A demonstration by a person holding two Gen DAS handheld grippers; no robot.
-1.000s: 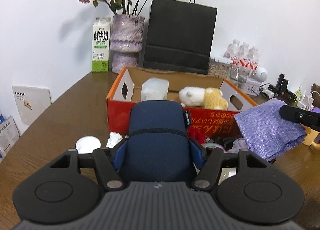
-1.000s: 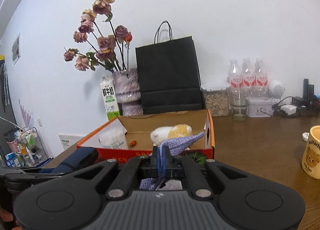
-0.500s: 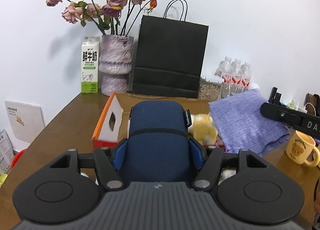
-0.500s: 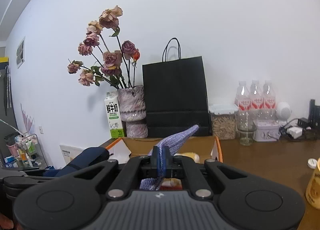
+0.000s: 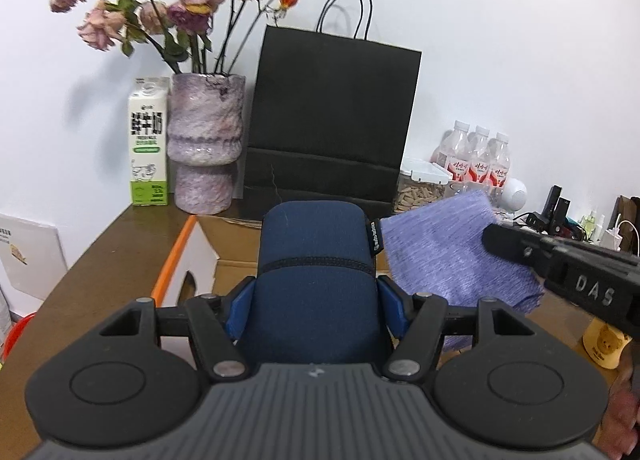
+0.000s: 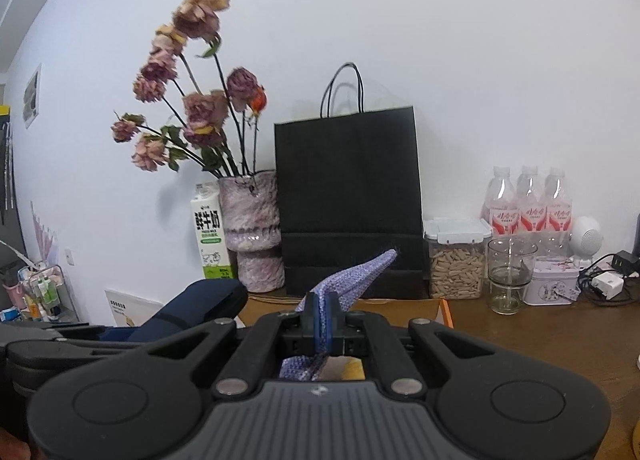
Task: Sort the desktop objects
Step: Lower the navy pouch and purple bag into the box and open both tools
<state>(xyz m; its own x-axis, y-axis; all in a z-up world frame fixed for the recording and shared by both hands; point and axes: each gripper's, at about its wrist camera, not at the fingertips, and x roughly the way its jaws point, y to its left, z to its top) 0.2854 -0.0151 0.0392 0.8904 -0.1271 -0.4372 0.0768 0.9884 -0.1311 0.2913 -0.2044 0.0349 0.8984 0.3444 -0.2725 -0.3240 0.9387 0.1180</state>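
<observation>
Grippers level, left gripper (image 5: 316, 292) clamping pouch (image 5: 316, 272), right gripper (image 6: 322, 324) pinching cloth (image 6: 352, 276)

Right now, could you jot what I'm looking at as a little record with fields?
Left tongs: shut on navy pouch
Right tongs: shut on purple cloth
Below them: cardboard box with orange rim
Back row: milk carton, vase of dried roses, black paper bag, water bottles
Surface: brown wooden table
</observation>
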